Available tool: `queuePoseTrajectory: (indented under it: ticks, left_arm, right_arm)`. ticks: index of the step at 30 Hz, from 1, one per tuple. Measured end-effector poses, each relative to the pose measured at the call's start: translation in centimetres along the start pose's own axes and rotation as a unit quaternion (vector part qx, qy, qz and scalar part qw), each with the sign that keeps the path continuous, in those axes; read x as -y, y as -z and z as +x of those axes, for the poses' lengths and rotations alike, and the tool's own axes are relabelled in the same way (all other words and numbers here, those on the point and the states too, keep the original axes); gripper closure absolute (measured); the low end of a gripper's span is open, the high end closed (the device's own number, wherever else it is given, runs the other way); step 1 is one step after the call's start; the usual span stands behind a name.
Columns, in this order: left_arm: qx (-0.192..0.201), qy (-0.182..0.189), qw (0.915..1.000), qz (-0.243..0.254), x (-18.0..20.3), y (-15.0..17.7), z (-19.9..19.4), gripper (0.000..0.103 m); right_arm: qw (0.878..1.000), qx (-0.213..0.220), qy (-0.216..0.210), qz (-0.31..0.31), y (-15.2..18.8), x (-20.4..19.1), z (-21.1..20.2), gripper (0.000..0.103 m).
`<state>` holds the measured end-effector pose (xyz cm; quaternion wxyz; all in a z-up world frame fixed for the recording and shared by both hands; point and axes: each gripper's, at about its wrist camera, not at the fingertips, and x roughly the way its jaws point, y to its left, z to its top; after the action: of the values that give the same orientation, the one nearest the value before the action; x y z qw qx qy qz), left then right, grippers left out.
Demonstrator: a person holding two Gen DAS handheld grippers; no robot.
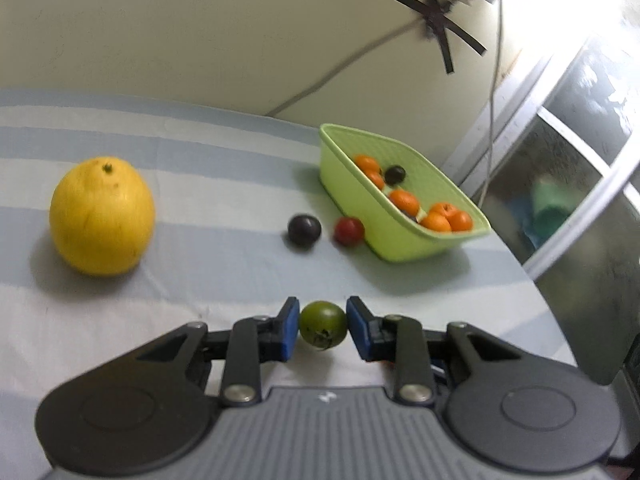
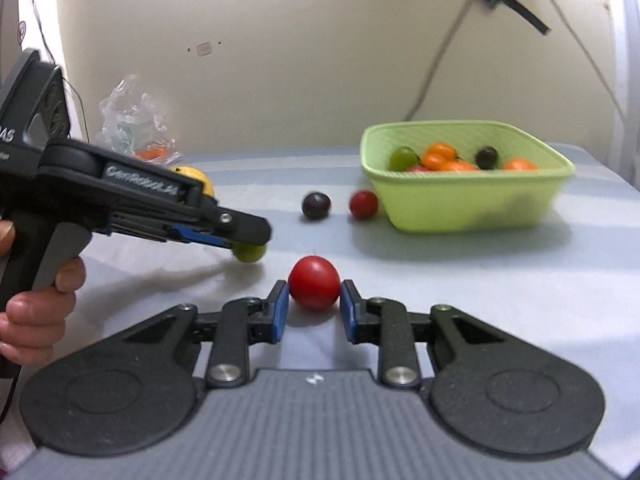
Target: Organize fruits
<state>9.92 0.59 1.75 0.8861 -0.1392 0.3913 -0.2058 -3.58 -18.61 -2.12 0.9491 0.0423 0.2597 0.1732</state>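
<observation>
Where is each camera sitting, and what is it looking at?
Left wrist: sits on the left gripper, looking along its fingers, shut on a green tomato, toward the yellow fruit and green basket.
Right wrist: sits on the right gripper, shut on a red tomato; the person's left hand shows.
Shared: basket, dark fruit, small red tomato.

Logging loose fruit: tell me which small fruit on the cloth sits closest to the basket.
The red one, beside the basket; the dark one lies farther out.

Crumpled plastic bag [image 2: 134, 122], taped wall cables [image 1: 438, 16]
</observation>
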Motion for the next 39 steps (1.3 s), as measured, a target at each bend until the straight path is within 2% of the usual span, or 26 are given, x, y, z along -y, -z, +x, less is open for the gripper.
queuePoseTrajectory:
  ticks: [6,10,19,20,21,22,30,34,39]
  left_arm:
    - [0.015,-0.025,0.9992,0.029,2.0,1.6,-1.2,0.076]
    - [0.029,-0.058,0.9967,0.05,3.1,2.7,-1.8,0.076]
    - [0.039,-0.107,0.9919,0.058,3.6,4.5,-2.2,0.073]
    - [0.044,-0.114,0.9905,0.064,3.7,4.7,-2.4,0.073]
    - [0.048,-0.119,0.9893,0.069,3.8,4.8,-2.5,0.073]
    - [0.052,-0.124,0.9883,0.072,3.9,4.9,-2.6,0.073]
    - [0.065,-0.14,0.985,0.078,3.8,4.9,-3.1,0.07]
    - [0.071,-0.142,0.984,0.08,3.6,5.1,-3.1,0.063]
    - [0.086,-0.129,0.9844,0.082,2.6,5.4,-3.5,0.053]
  right_arm:
    - [1.0,0.015,0.016,0.012,1.7,0.2,-2.6,0.073]
    - [0.999,0.016,0.025,0.012,2.5,0.1,-3.6,0.073]
    - [0.999,0.023,0.034,-0.001,3.6,0.0,-4.3,0.07]
    - [0.999,0.023,0.034,-0.002,3.7,0.0,-4.4,0.066]
    - [0.999,0.024,0.034,-0.004,3.7,-0.1,-4.4,0.056]
    - [0.999,0.028,0.034,-0.006,3.8,0.0,-4.6,0.054]
    - [0.999,0.036,0.03,-0.013,3.9,-0.2,-4.9,0.053]
    - [0.999,0.033,0.026,-0.014,3.9,-0.1,-4.8,0.052]
    - [0.999,0.03,0.02,-0.017,3.8,0.1,-4.8,0.044]
